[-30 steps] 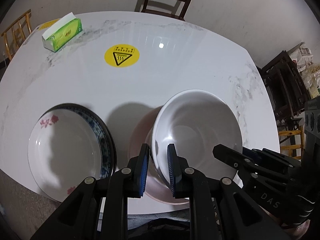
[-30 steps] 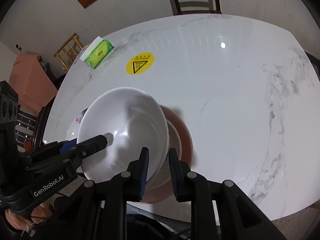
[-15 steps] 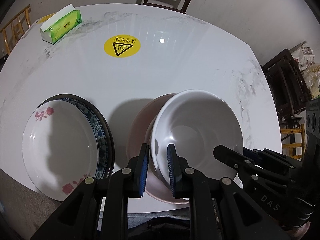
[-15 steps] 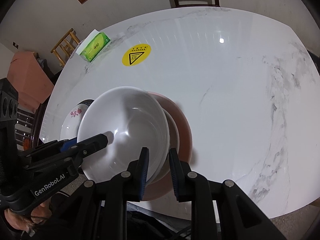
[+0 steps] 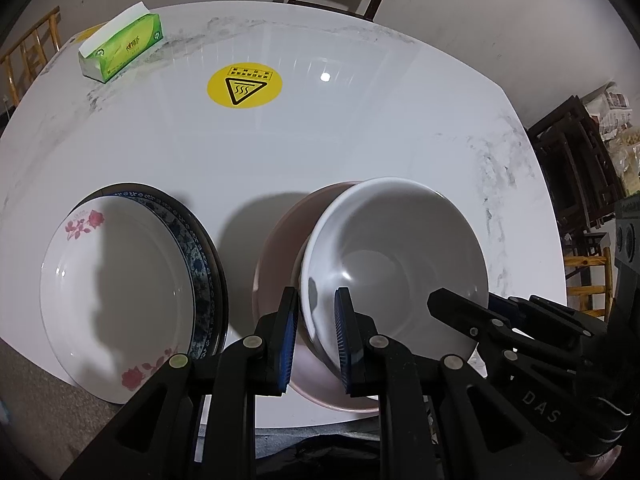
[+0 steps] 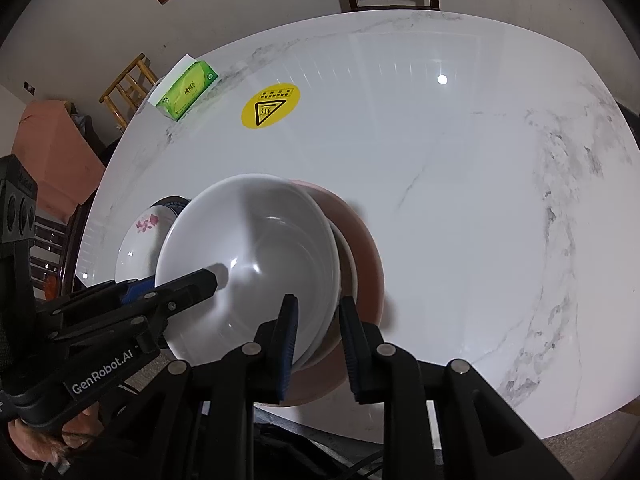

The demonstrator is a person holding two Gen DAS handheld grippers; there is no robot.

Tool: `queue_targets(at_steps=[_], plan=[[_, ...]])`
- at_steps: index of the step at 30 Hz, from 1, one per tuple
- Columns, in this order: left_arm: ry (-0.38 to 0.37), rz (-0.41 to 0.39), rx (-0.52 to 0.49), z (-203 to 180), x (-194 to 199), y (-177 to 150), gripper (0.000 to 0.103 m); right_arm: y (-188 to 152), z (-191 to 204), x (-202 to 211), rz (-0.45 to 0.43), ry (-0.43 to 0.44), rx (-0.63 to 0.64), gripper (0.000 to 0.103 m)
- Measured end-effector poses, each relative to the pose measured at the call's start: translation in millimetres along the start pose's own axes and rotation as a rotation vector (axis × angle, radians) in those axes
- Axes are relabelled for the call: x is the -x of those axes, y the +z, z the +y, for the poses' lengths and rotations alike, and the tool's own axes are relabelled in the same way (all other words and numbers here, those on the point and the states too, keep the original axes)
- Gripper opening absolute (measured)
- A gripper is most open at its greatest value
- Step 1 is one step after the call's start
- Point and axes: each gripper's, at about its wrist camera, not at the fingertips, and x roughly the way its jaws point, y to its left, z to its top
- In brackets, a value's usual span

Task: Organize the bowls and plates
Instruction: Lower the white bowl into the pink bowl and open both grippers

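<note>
Left wrist view: both grippers, left (image 5: 316, 334) and right (image 6: 318, 342), are clamped on the white bowl's (image 5: 394, 256) rim, over the pink plate (image 5: 276, 248) at the table's (image 5: 360, 128) near edge. Uneven release could tip it off.

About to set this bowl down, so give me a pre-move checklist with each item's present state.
1. Left gripper clamps white bowl rim: ok.
2. Right gripper clamps opposite rim: ok.
3. Bowl is above pink bowl: ok.
4. Bowl centred on it: not ok, offset toward one side.
5. Bowl level: cannot tell.
6. Flowered plate apart from the bowls: ok.
</note>
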Motion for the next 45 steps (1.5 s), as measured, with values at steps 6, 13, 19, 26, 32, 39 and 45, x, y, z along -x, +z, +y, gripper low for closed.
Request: queue_targets(at_steps=[6,13,19,26,32,39,45], plan=[[0.002,0.005,0.002,0.9,-2.6,-0.5,0.014,0.5,-0.6,-1.1,-0.001,-0.001,0.001,0.023],[0.002,0.005,0.005,1.0,-3.9,-1.0,0.014,-0.5,1.1,-2.0,-0.011,-0.009,0.007,0.023],[0.0,0.007,0.005,1.9,-4.6,-0.1,0.014,0.0,1.2,-2.6,-0.014,-0.008,0.003,0.023],[-0.001,0.008,0.01,2.5,-4.7,0.1,0.016,0.8,-1.9,-1.5,-0.025,-0.023,-0.001,0.024],[-0.007,0.003,0.008,3.0,-3.4,2.6,0.016,0.3,-3.8,-1.1,-0.025,-0.013,-0.004,0.024],[-0.012,-0.005,0.01,2.4,-1.9,0.8,0.02,-0.5,-6.0,0.6,-0.026,-0.004,-0.011,0.024],[-0.026,-0.035,0.003,0.9,5.8,1.8,0.025,-1.9,-9.9,3.5,-0.028,0.008,-0.02,0.024]])
